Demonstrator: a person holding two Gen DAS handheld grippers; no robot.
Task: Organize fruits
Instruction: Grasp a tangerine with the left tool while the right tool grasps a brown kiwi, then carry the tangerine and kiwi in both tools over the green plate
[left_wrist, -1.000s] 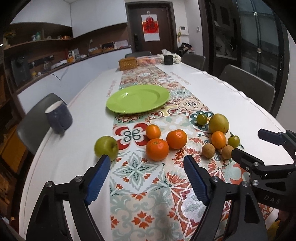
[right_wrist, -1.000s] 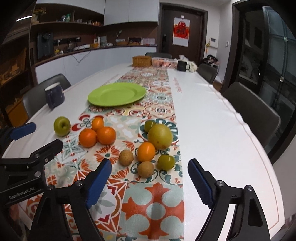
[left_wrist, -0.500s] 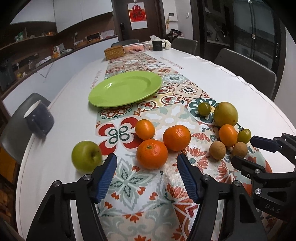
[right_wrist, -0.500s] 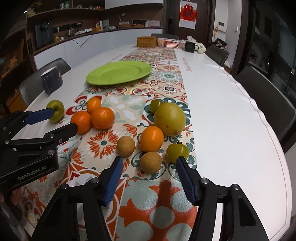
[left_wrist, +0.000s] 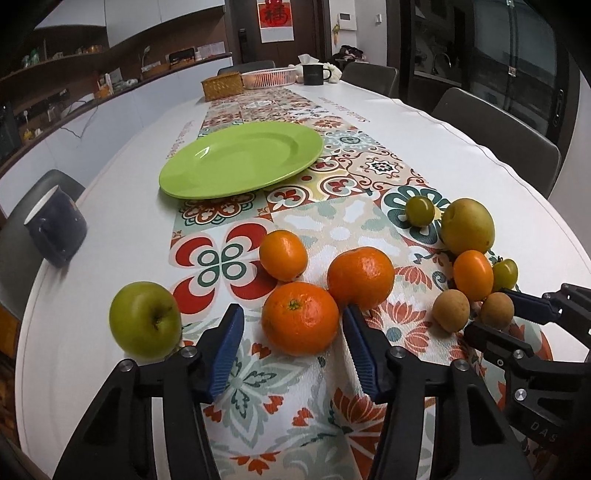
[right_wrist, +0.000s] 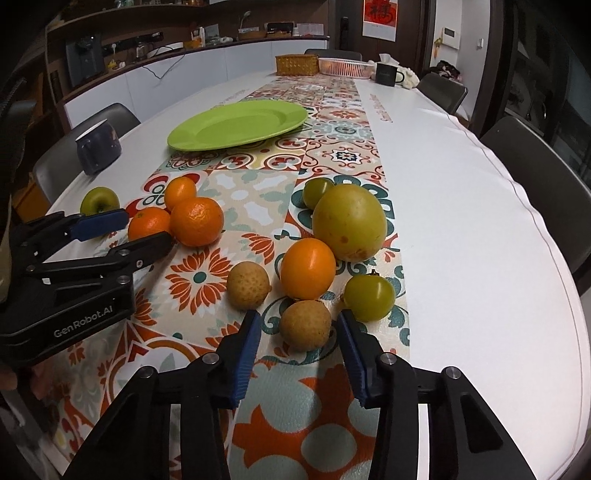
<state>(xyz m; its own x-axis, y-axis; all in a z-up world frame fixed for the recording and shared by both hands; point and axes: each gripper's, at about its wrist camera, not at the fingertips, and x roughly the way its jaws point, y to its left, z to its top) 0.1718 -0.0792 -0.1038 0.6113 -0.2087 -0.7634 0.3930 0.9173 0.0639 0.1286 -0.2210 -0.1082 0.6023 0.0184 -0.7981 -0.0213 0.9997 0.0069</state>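
Note:
Fruit lies on a patterned runner. My left gripper (left_wrist: 293, 347) is open, its fingers on either side of an orange (left_wrist: 300, 318) at their tips, apart from it. A green apple (left_wrist: 144, 319) lies to its left, two more oranges (left_wrist: 360, 277) behind. My right gripper (right_wrist: 300, 338) is open around a small brown fruit (right_wrist: 305, 325), not touching. Beyond that lie another brown fruit (right_wrist: 248, 284), a small orange fruit (right_wrist: 308, 268), a green tomato (right_wrist: 369, 297) and a large yellow-green fruit (right_wrist: 349, 222). A green plate (left_wrist: 242, 158) stands empty farther back.
A dark blue mug (left_wrist: 55, 230) stands at the table's left edge. A wicker box (left_wrist: 222, 85), a pink basket (left_wrist: 269, 78) and a black mug (left_wrist: 313, 74) stand at the far end. Chairs (left_wrist: 496, 142) line the right side.
Both grippers have moved forward and down toward the fruit and narrowed; the left now brackets the orange, the right the small brown fruit.

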